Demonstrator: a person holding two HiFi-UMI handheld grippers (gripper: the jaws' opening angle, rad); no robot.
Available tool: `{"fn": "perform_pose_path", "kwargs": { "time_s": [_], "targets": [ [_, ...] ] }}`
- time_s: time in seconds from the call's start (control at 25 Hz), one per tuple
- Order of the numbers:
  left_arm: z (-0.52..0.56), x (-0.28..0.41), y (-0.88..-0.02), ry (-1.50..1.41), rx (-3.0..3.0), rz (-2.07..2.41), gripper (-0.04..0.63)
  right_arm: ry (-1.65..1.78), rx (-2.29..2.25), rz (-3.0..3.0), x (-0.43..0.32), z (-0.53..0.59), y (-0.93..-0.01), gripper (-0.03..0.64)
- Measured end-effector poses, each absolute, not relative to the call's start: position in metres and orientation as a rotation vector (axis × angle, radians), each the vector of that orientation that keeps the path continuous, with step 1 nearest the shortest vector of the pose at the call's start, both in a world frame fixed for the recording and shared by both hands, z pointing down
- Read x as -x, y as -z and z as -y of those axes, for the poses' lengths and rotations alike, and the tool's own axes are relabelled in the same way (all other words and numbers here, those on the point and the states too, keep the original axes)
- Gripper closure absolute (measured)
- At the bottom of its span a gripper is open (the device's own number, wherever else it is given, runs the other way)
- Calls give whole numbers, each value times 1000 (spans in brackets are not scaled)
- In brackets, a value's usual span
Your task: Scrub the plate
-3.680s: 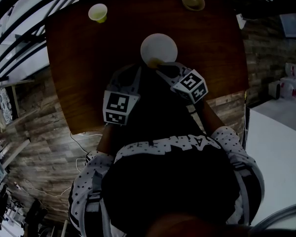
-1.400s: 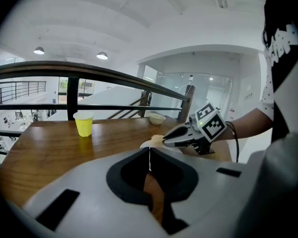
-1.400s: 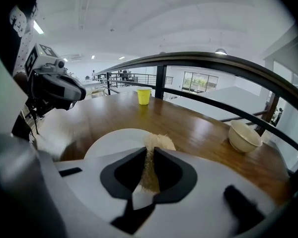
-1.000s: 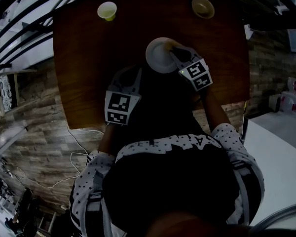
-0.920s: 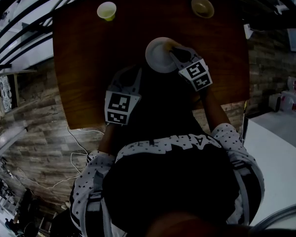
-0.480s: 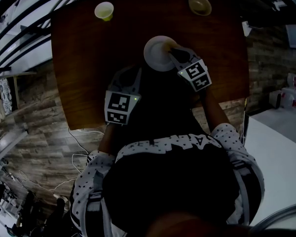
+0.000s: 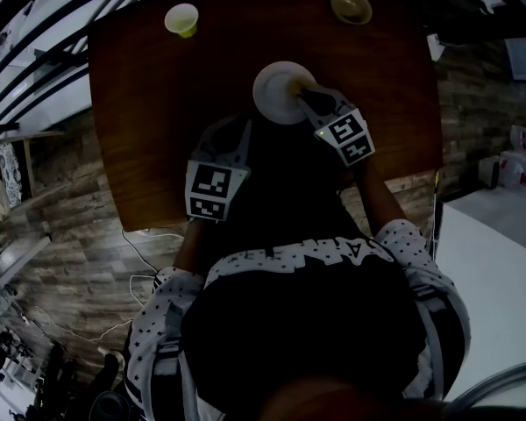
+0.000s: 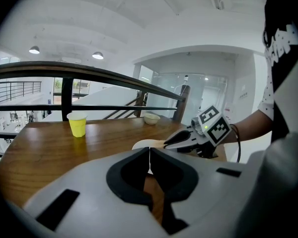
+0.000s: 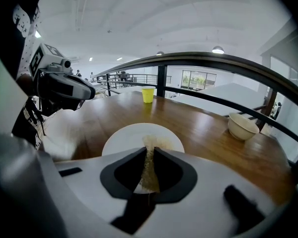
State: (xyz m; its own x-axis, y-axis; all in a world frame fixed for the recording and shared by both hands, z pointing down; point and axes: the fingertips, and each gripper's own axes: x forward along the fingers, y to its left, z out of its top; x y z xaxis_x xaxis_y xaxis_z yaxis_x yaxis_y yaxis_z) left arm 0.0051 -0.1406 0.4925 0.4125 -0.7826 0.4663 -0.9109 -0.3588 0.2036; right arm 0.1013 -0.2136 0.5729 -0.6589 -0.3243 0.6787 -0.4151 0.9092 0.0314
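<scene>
A white plate (image 7: 279,92) (image 9: 134,135) (image 8: 145,144) lies on the dark wooden table (image 7: 158,103). My right gripper (image 7: 305,92) (image 9: 150,151) is shut on a tan scrub pad (image 9: 150,175), whose far end rests on the plate's near middle. In the head view it reaches over the plate's right side. My left gripper (image 7: 235,135) (image 8: 149,155) is shut with nothing in it, near the table's front edge, just short of the plate. The left gripper view shows the right gripper (image 8: 188,139) over the plate.
A yellow paper cup (image 7: 181,18) (image 8: 78,124) (image 9: 148,94) stands at the table's far left. A small pale bowl (image 7: 351,4) (image 9: 243,125) (image 8: 151,118) sits at the far right. A dark railing (image 9: 198,63) runs behind the table.
Since 3.7 s ago my right gripper has carried the pad from the plate's near edge onto its right side. Over the last second it has hardly moved. The left gripper stays put.
</scene>
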Motion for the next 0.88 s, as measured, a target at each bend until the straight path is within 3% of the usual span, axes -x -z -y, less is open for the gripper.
{"fn": "perform_pose_path", "kwargs": {
  "time_s": [0.88],
  "targets": [
    [134,-8,-491,-401,-2260,1430,581,-174,-524,2336,-103,197,-574,566]
  ]
}}
